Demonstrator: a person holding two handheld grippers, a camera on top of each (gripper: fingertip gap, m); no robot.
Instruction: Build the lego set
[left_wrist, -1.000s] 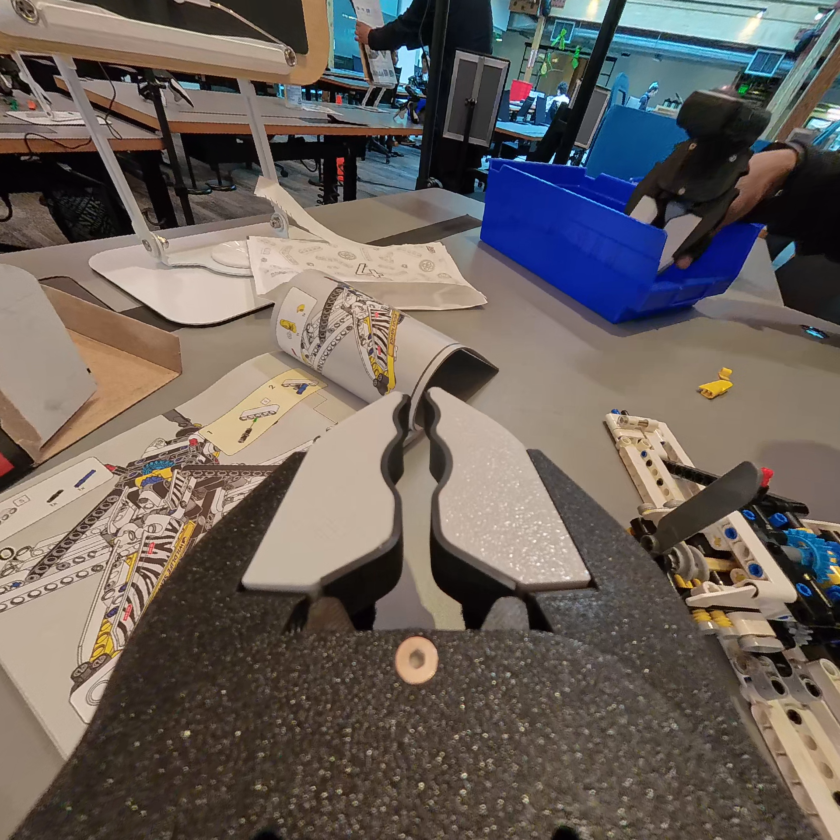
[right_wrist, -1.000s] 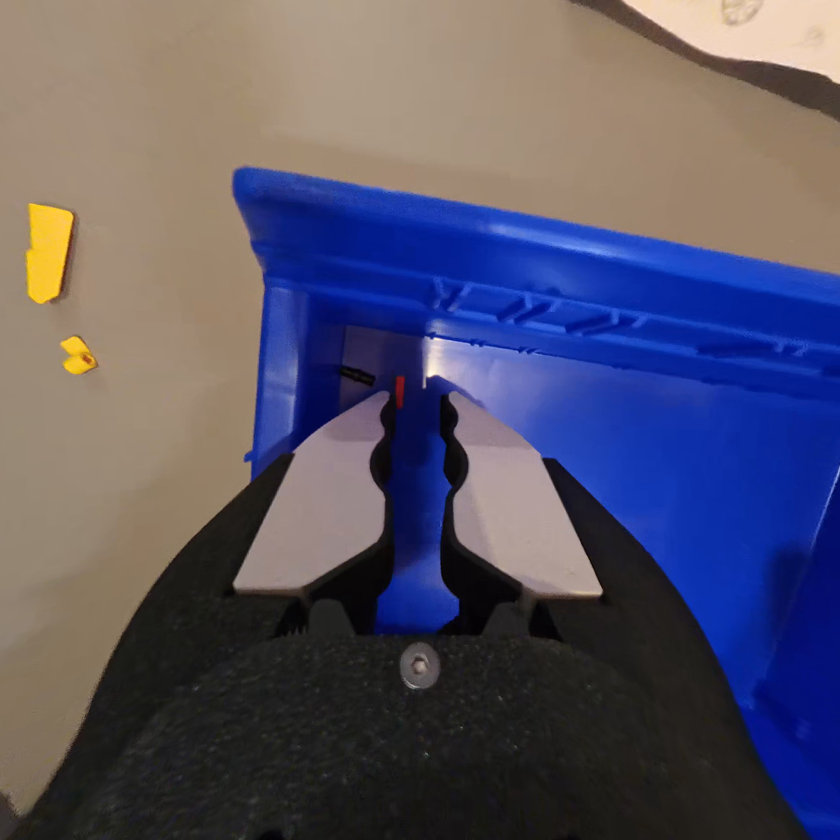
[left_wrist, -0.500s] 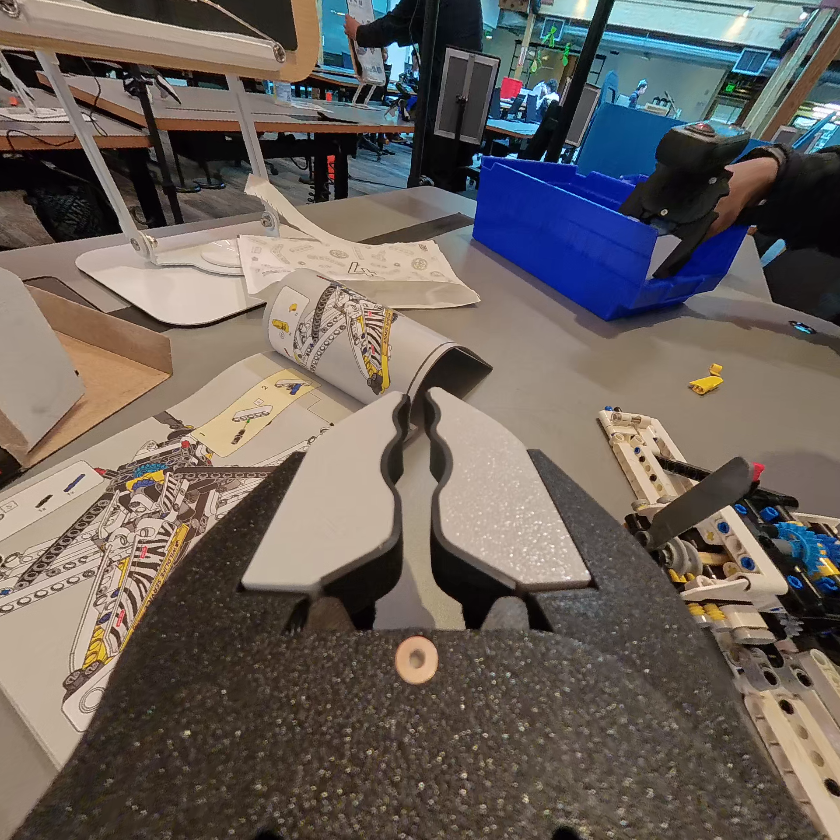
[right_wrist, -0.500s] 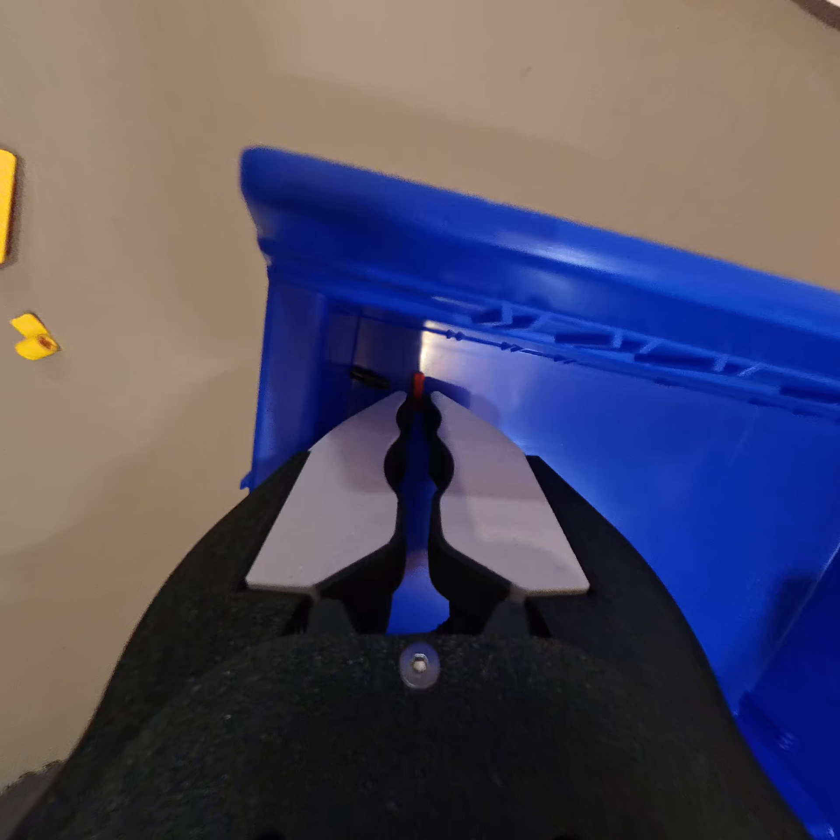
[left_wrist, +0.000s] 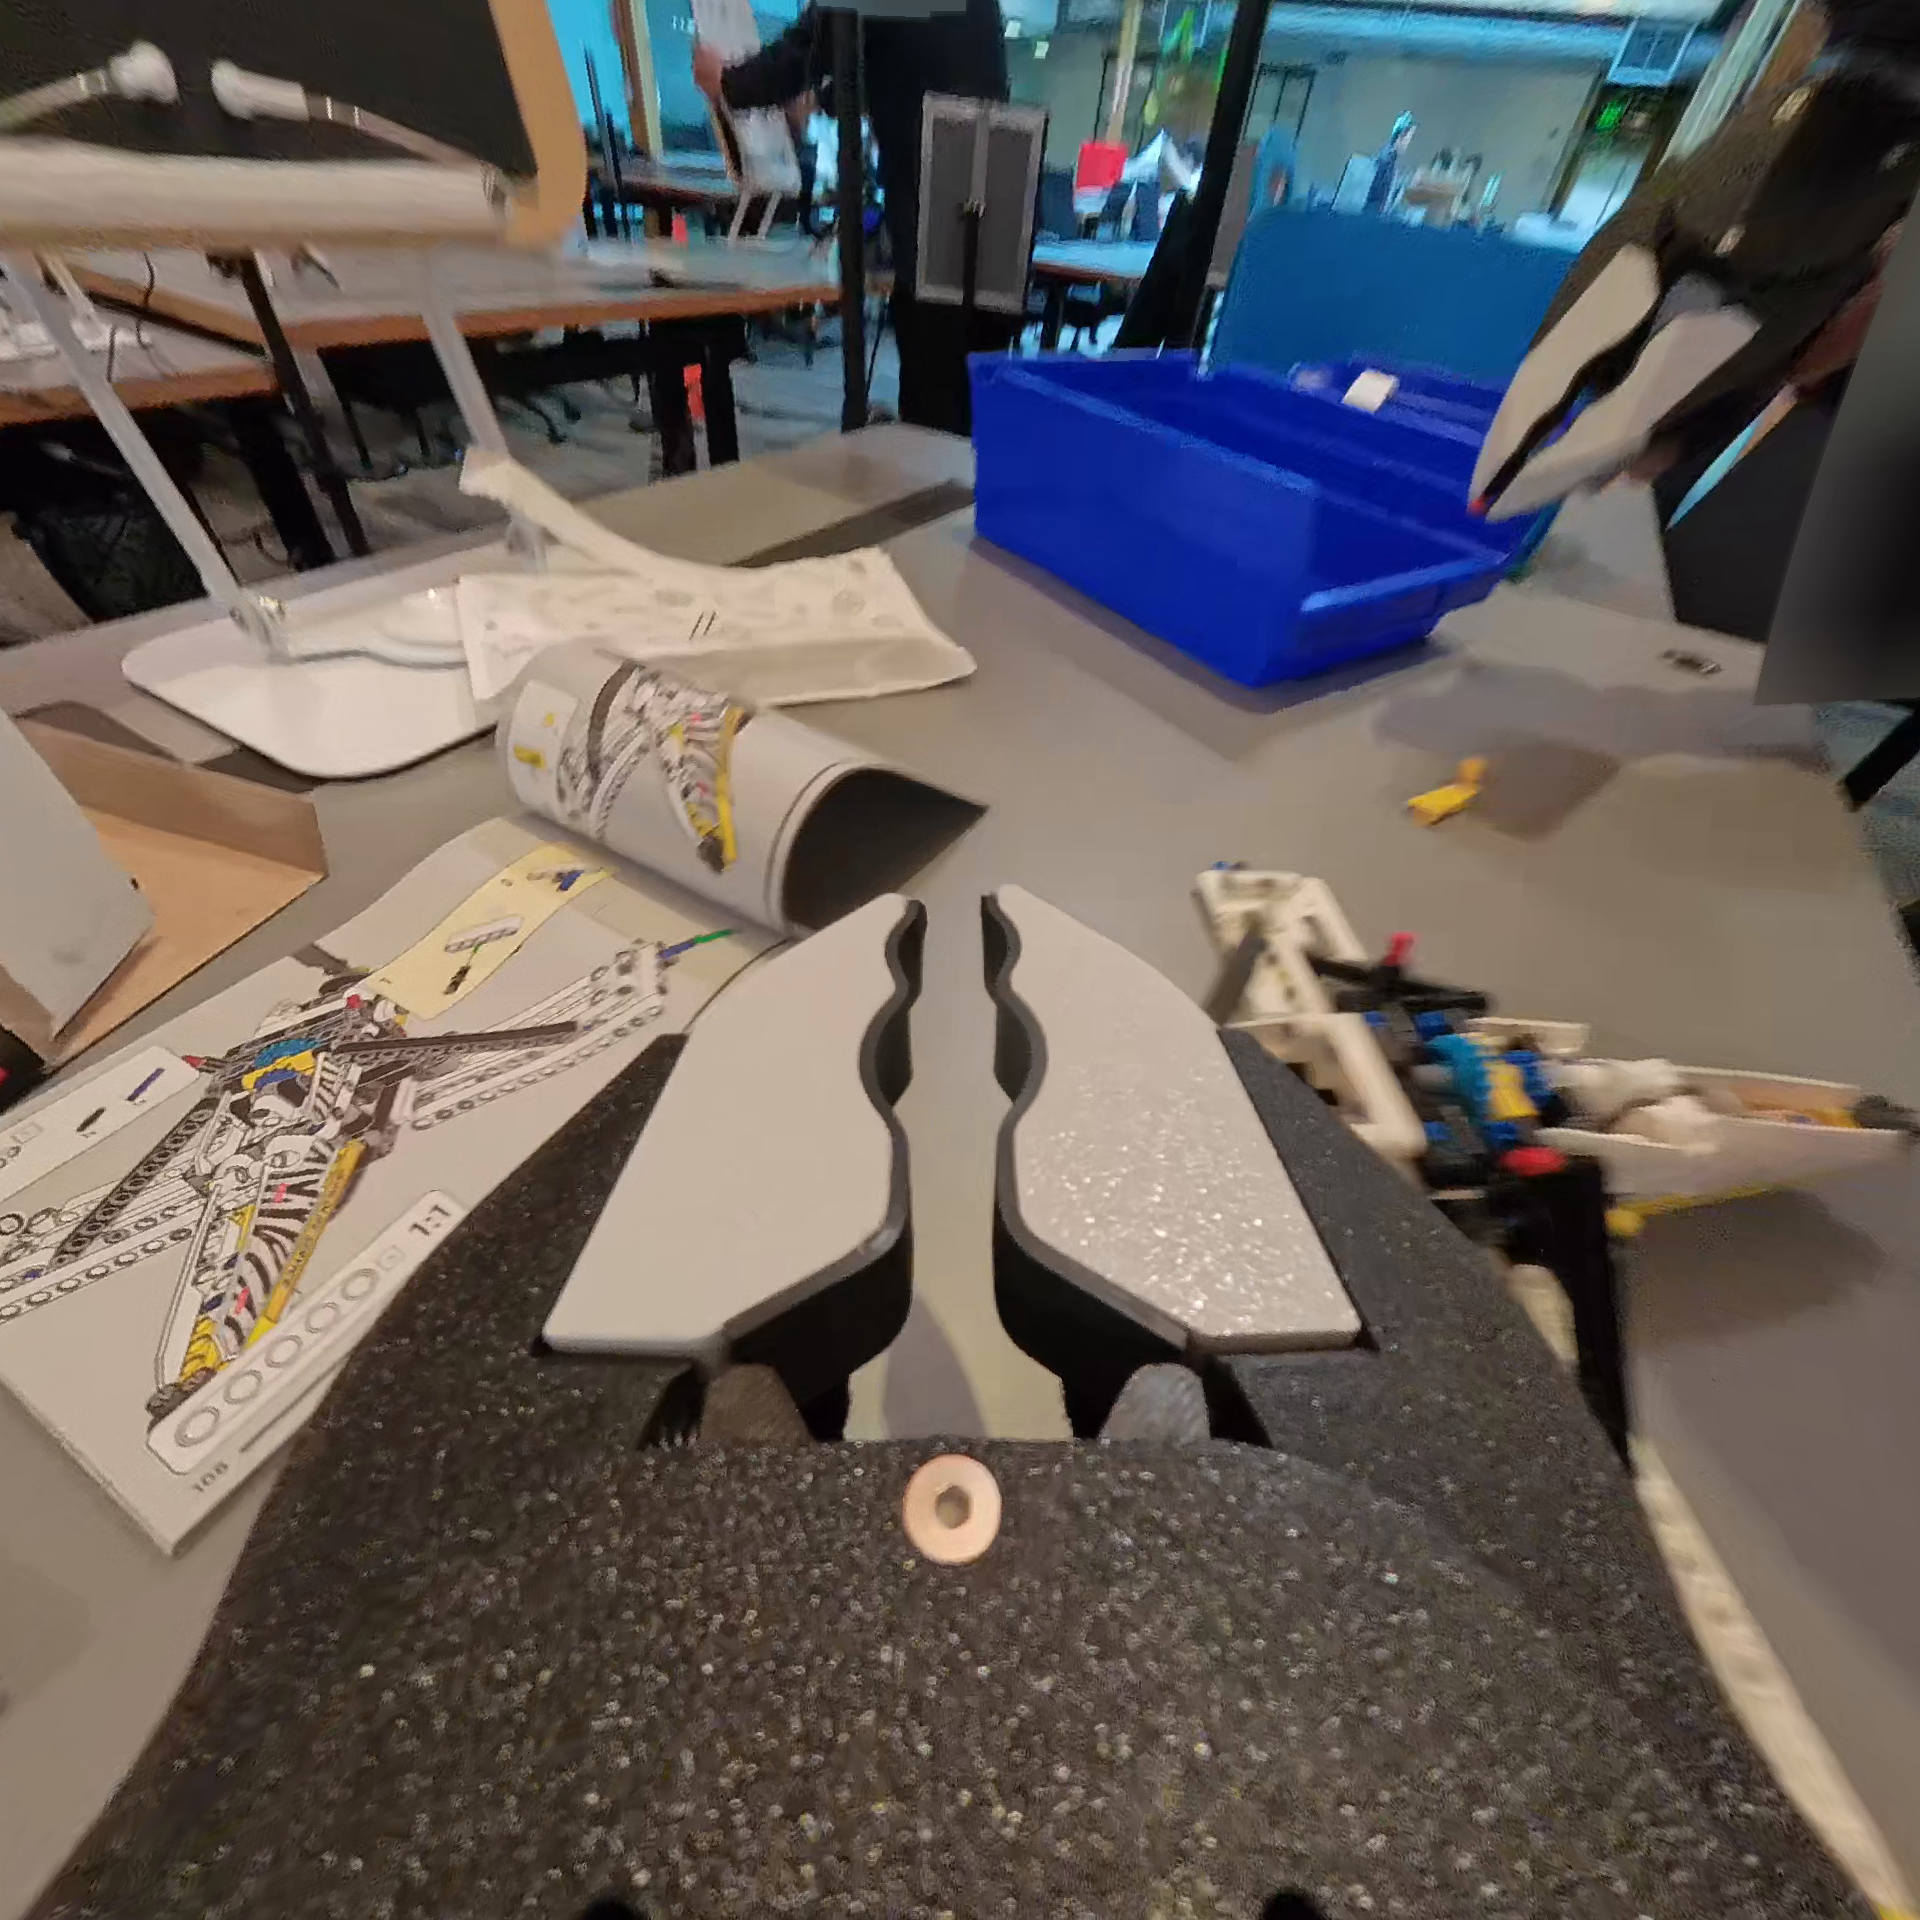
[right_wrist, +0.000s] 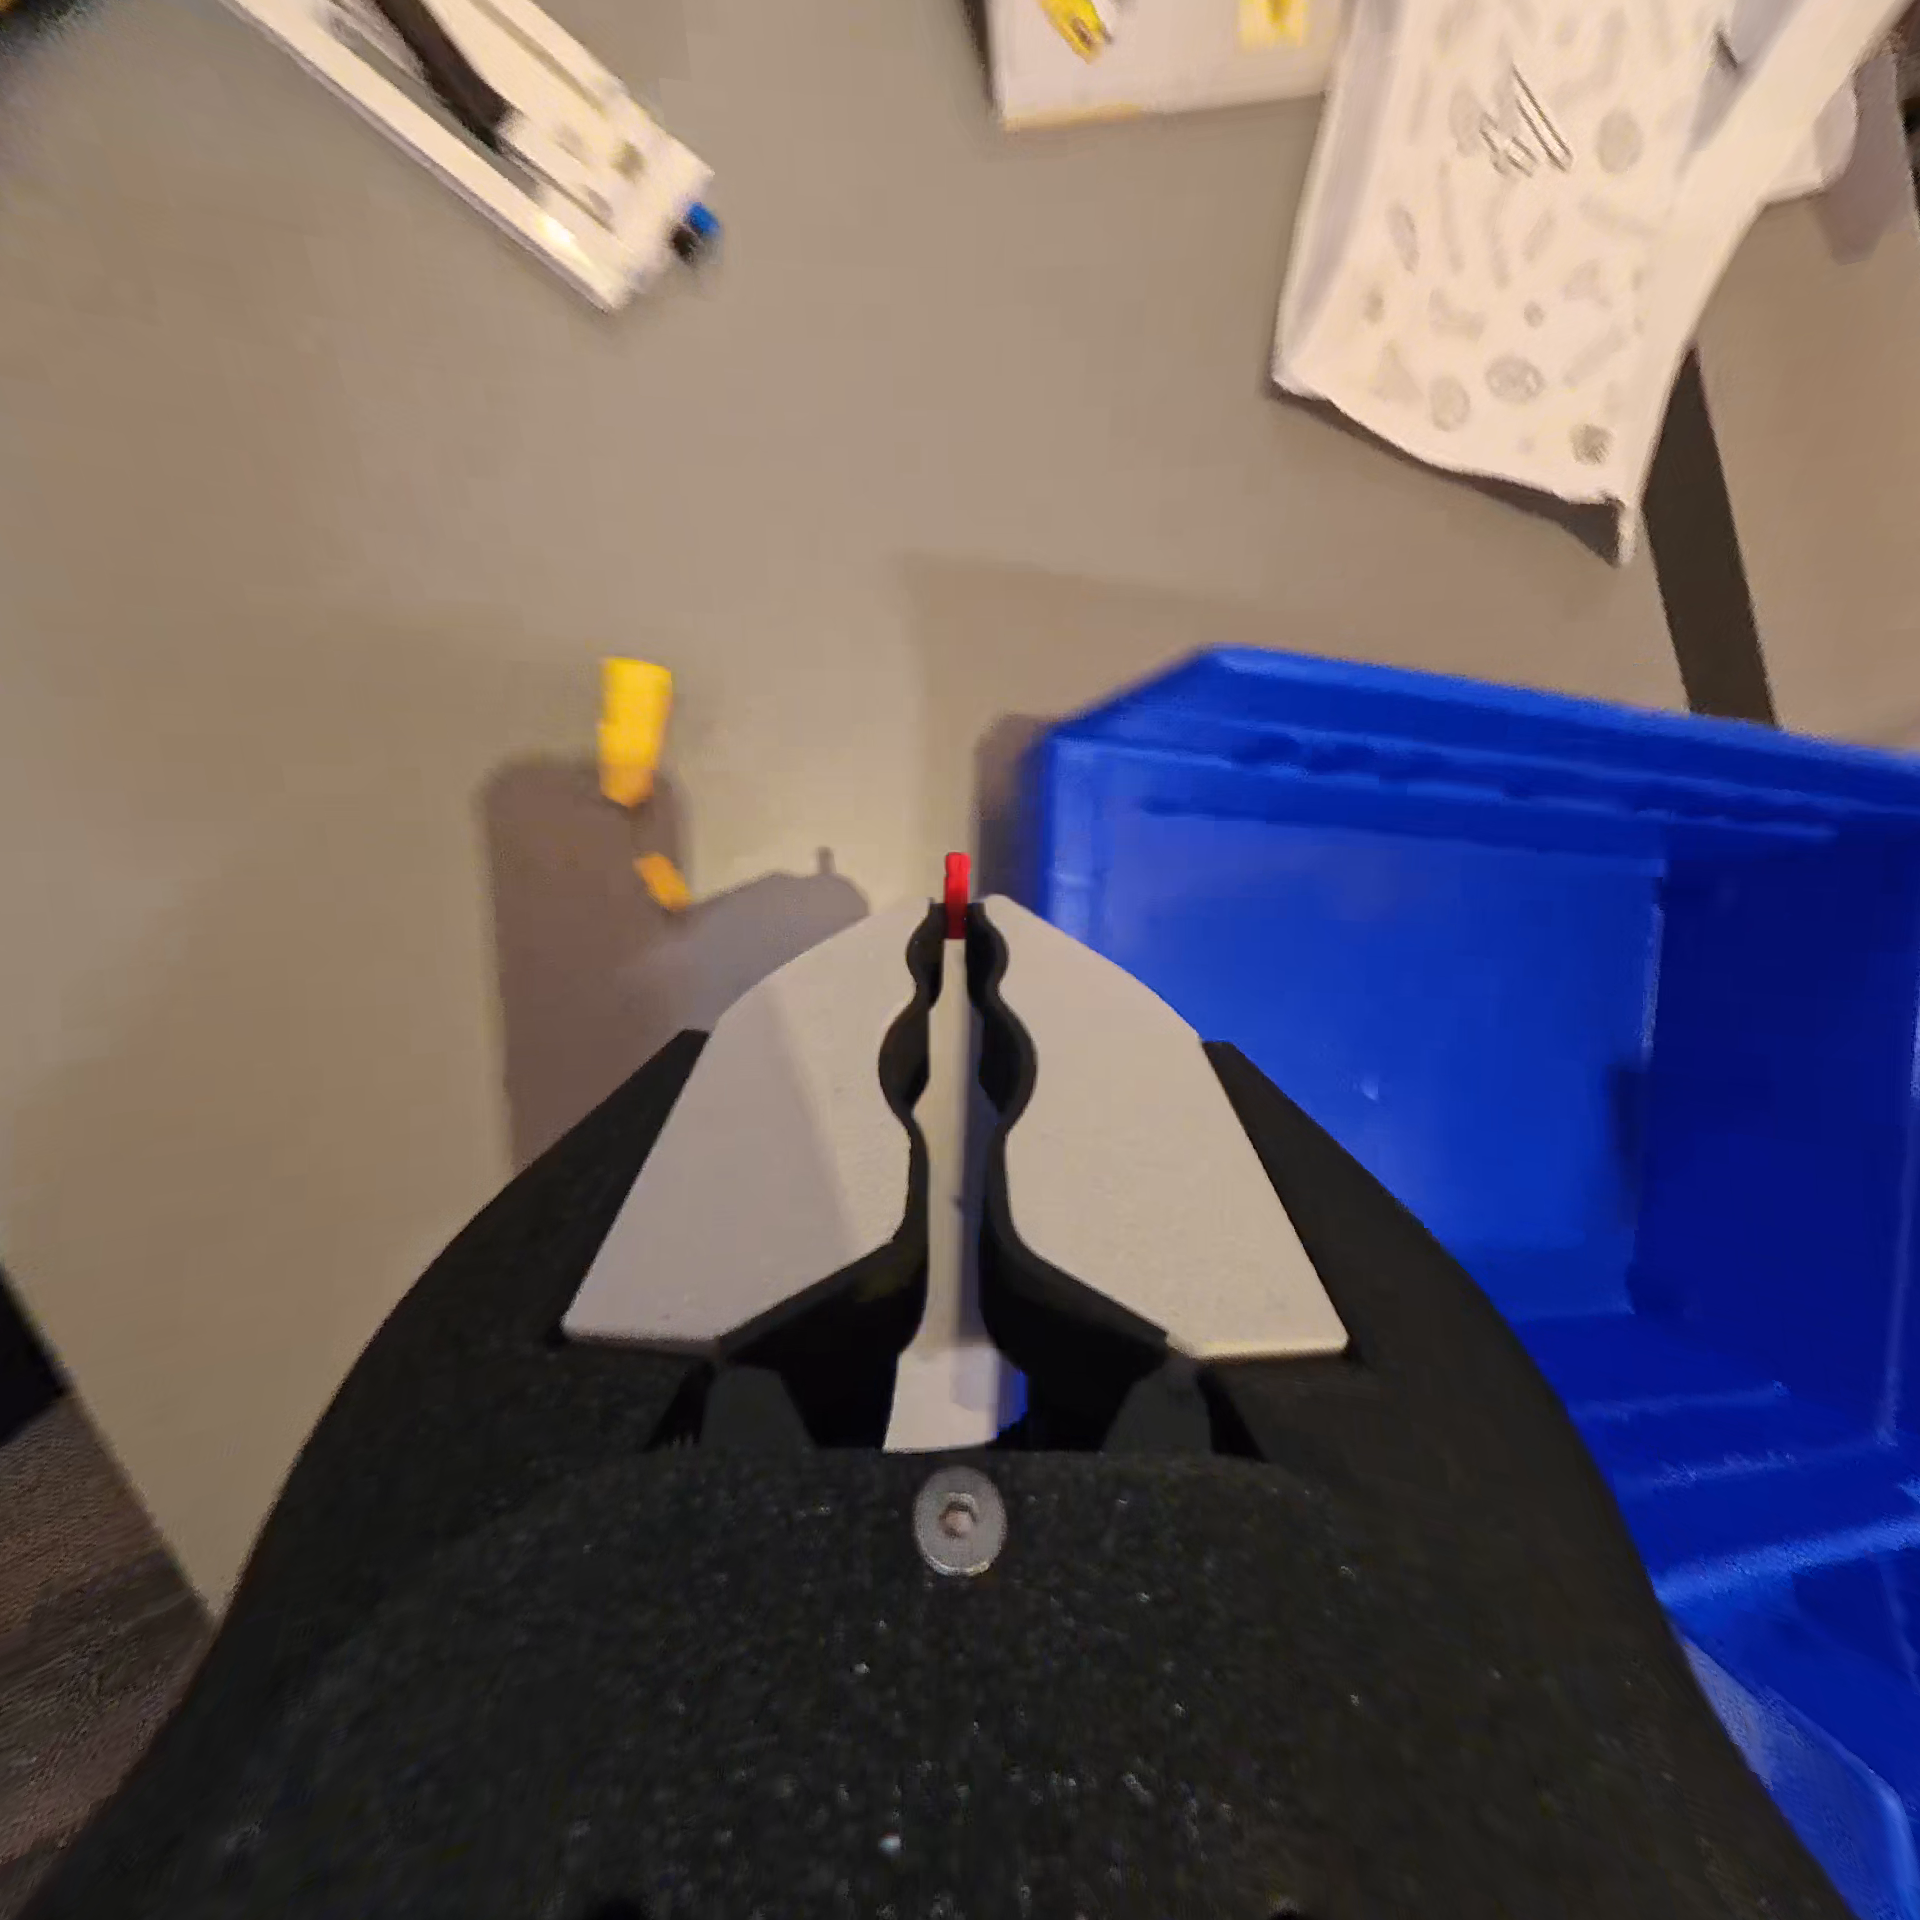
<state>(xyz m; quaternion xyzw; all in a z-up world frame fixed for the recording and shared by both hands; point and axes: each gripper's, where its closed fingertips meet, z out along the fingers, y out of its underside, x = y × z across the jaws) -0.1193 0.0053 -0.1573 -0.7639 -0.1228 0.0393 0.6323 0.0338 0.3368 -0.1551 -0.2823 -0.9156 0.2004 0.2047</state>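
The right gripper (right_wrist: 954, 914) has its jaws nearly closed, the tips pinching a small red pin (right_wrist: 955, 883) that juts out beyond them, above the grey counter (right_wrist: 364, 540) just left of the blue bin (right_wrist: 1455, 935). Only its own view shows the pin clearly, along with two yellow pieces (right_wrist: 632, 727) on the counter beside the gripper's shadow. The left view catches that gripper (left_wrist: 1496, 488) from the side, raised over the bin's near end (left_wrist: 1247, 540), with only a red speck at its tips. The left gripper (left_wrist: 951, 914) has its jaws a narrow slit apart with nothing between them, poised over bare counter. Its view alone shows the open instruction booklet (left_wrist: 312, 1091) with a curled page to the left, and a partly built brick model (left_wrist: 1455, 1049) to the right.
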